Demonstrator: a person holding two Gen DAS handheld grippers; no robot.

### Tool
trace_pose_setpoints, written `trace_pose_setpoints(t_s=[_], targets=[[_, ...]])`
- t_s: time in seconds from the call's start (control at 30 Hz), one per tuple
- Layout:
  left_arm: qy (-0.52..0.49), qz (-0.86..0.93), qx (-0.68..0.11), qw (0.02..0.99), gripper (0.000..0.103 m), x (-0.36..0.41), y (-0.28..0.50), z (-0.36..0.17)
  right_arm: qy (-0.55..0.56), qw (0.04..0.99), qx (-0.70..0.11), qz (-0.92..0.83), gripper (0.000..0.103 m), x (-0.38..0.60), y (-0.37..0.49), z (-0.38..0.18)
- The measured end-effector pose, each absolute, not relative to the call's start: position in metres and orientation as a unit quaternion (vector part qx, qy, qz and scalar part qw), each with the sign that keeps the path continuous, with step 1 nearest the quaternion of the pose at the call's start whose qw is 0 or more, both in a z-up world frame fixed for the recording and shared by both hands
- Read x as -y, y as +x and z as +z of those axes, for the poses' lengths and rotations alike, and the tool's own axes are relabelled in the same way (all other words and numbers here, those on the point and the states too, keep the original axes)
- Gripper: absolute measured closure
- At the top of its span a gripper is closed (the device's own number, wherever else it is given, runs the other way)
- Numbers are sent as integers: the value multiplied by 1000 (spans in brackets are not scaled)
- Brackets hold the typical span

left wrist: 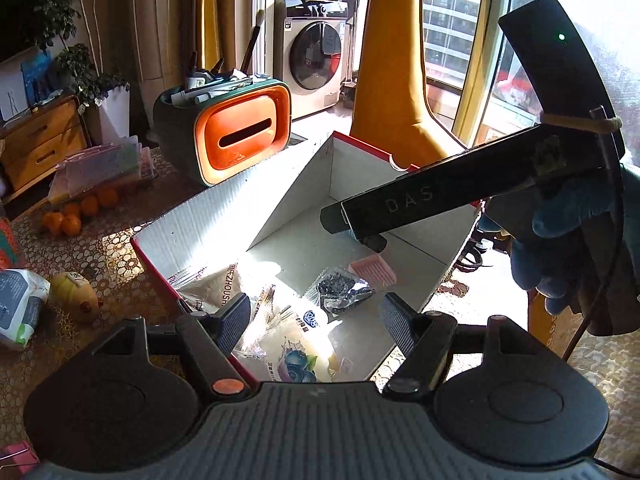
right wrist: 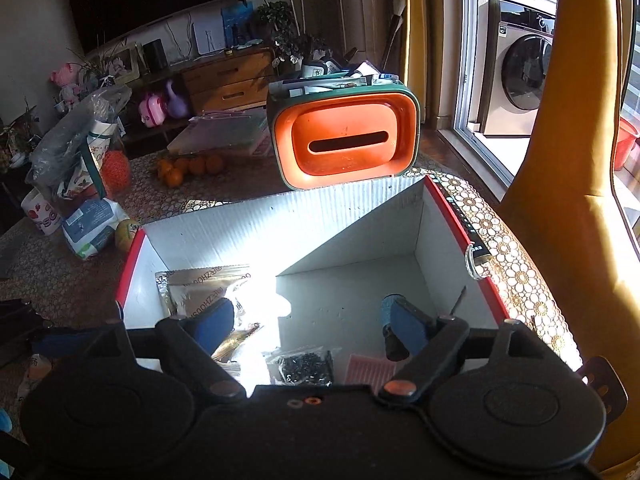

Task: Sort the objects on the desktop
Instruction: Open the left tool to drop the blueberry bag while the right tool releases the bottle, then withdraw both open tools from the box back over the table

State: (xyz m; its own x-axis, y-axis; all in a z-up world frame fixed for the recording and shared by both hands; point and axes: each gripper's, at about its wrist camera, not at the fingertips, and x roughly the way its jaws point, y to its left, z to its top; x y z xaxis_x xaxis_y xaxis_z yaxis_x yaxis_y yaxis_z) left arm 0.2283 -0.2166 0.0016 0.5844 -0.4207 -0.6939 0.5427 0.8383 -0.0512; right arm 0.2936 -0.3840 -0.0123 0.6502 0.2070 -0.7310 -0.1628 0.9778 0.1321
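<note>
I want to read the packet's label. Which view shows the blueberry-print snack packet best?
Left wrist view: the blueberry-print snack packet lies sunlit between the open left gripper's fingers, print visible. In the right wrist view, glare and the camera body hide it.

Living room, daylit. Worktop (right wrist: 504, 248) with a brown-and-cream lace-pattern cover; hard sunlight across it. Wooden drawer cabinet (right wrist: 228, 80) against the pale far wall, dark television screen (right wrist: 132, 4) above, leafy potted plant (left wrist: 80, 68) in a white pot beside it. Mustard-yellow curtains (left wrist: 392, 60), one tied back. Sliding glass window (left wrist: 460, 40) giving onto apartment blocks. Front-loading washing machine (left wrist: 316, 56) in a white built-in surround on the balcony side.
</note>
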Motion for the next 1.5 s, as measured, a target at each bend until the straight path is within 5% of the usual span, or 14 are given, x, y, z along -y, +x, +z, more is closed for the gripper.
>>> trace_pose_setpoints(t_s=[0.63, 1.5], targets=[[56, -239, -313, 917, 31, 160, 164, 25, 4, 928, -339, 157, 7, 340, 209, 33], [7, -100, -315, 944, 21, -38, 143, 13, -8, 920, -312, 236, 6, 199, 126, 16]])
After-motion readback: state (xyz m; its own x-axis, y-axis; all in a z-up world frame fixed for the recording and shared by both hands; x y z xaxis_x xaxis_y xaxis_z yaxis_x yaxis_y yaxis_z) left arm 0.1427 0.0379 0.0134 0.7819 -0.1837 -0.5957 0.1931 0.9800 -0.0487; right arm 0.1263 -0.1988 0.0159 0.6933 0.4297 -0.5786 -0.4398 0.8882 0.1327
